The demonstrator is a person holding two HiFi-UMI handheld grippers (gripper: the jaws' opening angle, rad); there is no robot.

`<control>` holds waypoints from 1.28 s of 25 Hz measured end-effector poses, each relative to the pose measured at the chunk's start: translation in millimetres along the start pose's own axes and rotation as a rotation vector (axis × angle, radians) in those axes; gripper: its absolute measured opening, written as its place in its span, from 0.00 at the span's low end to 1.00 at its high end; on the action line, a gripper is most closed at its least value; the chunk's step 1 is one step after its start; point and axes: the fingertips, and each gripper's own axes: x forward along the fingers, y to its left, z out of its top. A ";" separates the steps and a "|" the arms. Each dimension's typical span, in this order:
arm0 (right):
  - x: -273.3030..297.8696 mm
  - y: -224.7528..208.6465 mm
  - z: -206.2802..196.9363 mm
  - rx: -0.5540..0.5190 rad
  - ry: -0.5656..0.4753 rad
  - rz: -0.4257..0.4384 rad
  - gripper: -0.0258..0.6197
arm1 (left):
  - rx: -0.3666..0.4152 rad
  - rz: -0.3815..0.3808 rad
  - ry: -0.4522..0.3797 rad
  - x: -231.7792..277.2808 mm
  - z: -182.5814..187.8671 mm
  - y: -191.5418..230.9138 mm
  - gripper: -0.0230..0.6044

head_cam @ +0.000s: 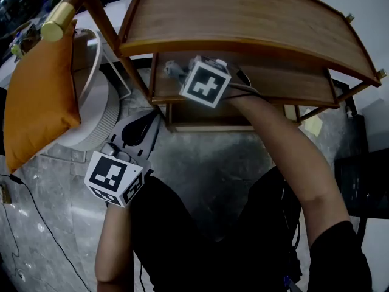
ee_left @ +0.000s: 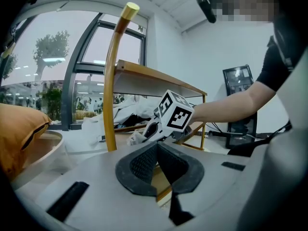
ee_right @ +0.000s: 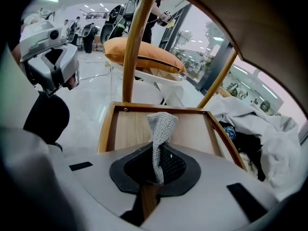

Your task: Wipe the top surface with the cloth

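Observation:
The wooden cart's curved top surface (head_cam: 243, 17) fills the upper part of the head view. My right gripper (head_cam: 174, 72) reaches under it, over the lower shelf (head_cam: 273, 84), and is shut on a grey knitted cloth (ee_right: 161, 126). The cloth stands up out of the right gripper (ee_right: 156, 170) above the shelf's tray (ee_right: 127, 129). My left gripper (head_cam: 141, 128) hangs lower, left of the cart and above the floor. In its own view the left gripper (ee_left: 156, 165) is shut with nothing between its jaws, and the right gripper (ee_left: 144, 134) shows ahead of it.
An orange cushion (head_cam: 39, 90) lies on a white round seat (head_cam: 97, 120) left of the cart. A gold-capped cart handle (head_cam: 58, 23) rises at the upper left. White fabric (ee_right: 255, 124) is piled beyond the shelf. A black unit (head_cam: 364, 181) stands at right; a cable (head_cam: 36, 218) crosses the floor.

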 end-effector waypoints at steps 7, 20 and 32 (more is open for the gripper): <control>-24.9 -22.9 -51.6 0.063 0.042 -0.038 0.09 | 0.023 -0.061 0.013 30.5 5.4 -26.5 0.05; -99.2 -71.6 -190.5 0.188 0.216 -0.133 0.09 | 0.078 -0.225 0.027 96.4 16.3 -104.4 0.05; -176.8 -105.5 -301.7 0.283 0.328 -0.276 0.09 | 0.110 -0.311 0.026 134.4 34.2 -151.4 0.05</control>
